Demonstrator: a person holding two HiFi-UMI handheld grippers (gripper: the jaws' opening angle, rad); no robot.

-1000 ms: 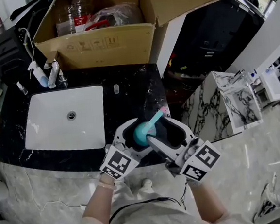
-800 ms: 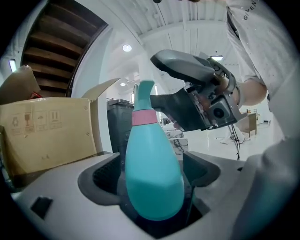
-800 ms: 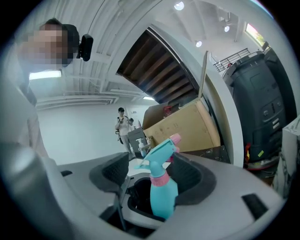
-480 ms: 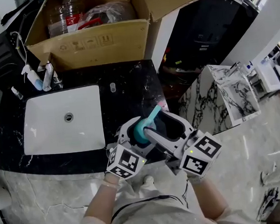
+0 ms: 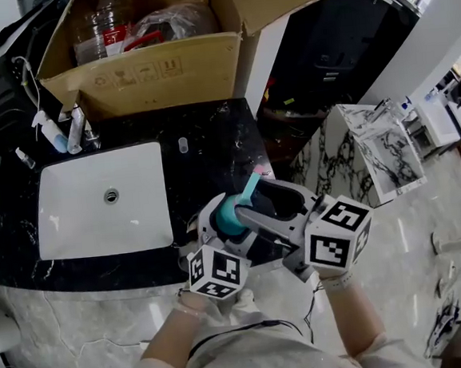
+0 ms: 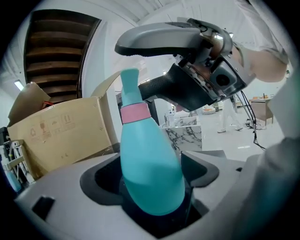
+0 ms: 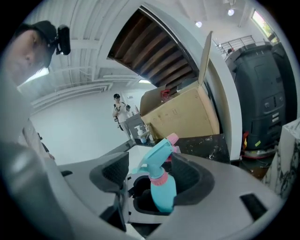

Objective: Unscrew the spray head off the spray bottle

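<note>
A: Status, spray head (image 7: 156, 157)?
B: Not off, still on spray bottle (image 6: 145, 150), right of sink (image 5: 72, 209). Left gripper (image 6: 149, 176) jaws clamping body; right gripper (image 7: 149, 173) jaws wide round head, no bite. Unscrew TBD.

spray bottle (image 6: 150, 173): teal, pink collar, tilted, base low | spray head (image 7: 157, 161): teal, pink nozzle, attached

Staged washbasin station inside a large, bright open hall. Evidence: black marble countertop (image 5: 215, 148) with white rectangular sink (image 5: 141, 219), toiletry bottles (image 5: 54, 137) at its back corner, open cardboard box (image 5: 157, 75) at the rear. Around it: glossy pale floor (image 5: 76, 345), freestanding marble-patterned pedestal (image 5: 382, 158), underside of a brown staircase (image 7: 154, 51), people (image 7: 119, 110) standing far off.
</note>
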